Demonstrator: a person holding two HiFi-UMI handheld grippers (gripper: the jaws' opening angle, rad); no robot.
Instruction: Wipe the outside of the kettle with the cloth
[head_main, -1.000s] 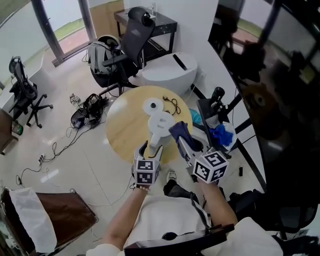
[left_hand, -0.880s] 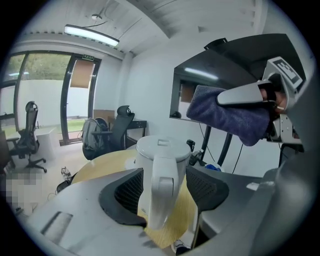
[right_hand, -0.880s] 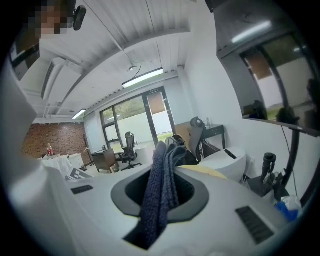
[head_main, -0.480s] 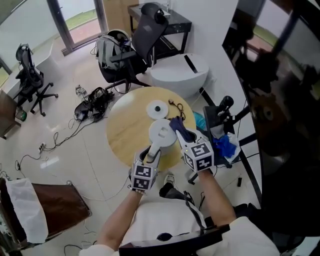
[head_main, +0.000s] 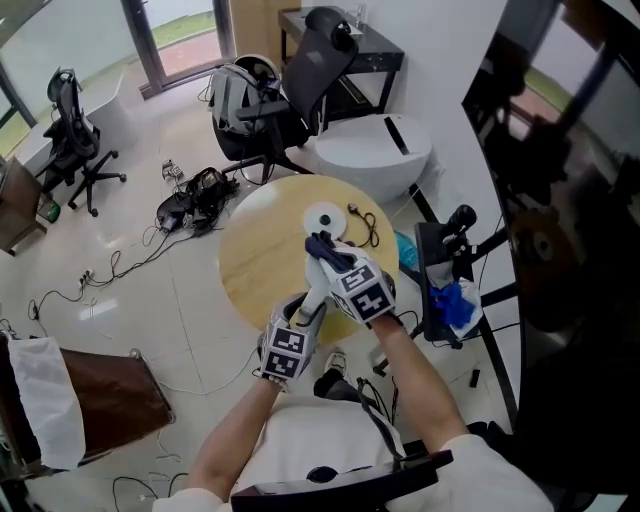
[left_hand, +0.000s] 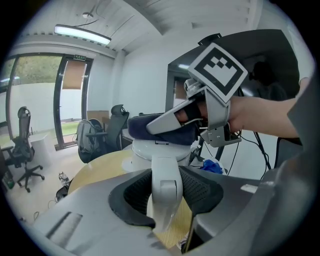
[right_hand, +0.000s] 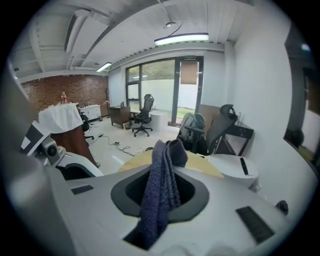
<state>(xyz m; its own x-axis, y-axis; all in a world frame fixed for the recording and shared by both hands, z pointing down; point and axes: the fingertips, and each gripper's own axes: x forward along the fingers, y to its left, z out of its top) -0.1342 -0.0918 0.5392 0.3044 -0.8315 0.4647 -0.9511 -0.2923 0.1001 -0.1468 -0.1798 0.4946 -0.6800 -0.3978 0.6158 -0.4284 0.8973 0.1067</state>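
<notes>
While the left gripper (left_hand: 165, 189) clamps the kettle's handle (left_hand: 165, 172), its jaws having just been closing until both pads press on it, the kettle (head_main: 318, 278) has its anchor. That hold wants to be firm, so the body does not swing under the wiping push.

Kettle is over the desk (head_main: 255, 265), toward its 5 o'clock rim in the head view. Resting on the wood or lifted off it: cannot tell. A round white base (head_main: 323, 218) lies apart at the kettle's 12 o'clock.

Step in hand, as I judge it, is bringing cloth to kettle and starting the wipe. The dark blue cloth (right_hand: 167, 160) is pinched in the closed jaws of the right gripper (head_main: 335, 258), with a fold standing above them. Seen from the left gripper view it lies across the kettle's top, touching or just above.

To do it well:
- press the cloth's loose bulk, not the hard jaw tips, against the shell
- sweep from the top down round the sides
- turn the kettle by its handle to offer the far face

Pose: the left forearm reaches in from 6 o'clock, gripper tipped slightly down, marker cube up. The right forearm comes from 5 o'clock and crosses over the kettle — gripper angled down more steeply, cube up.
</notes>
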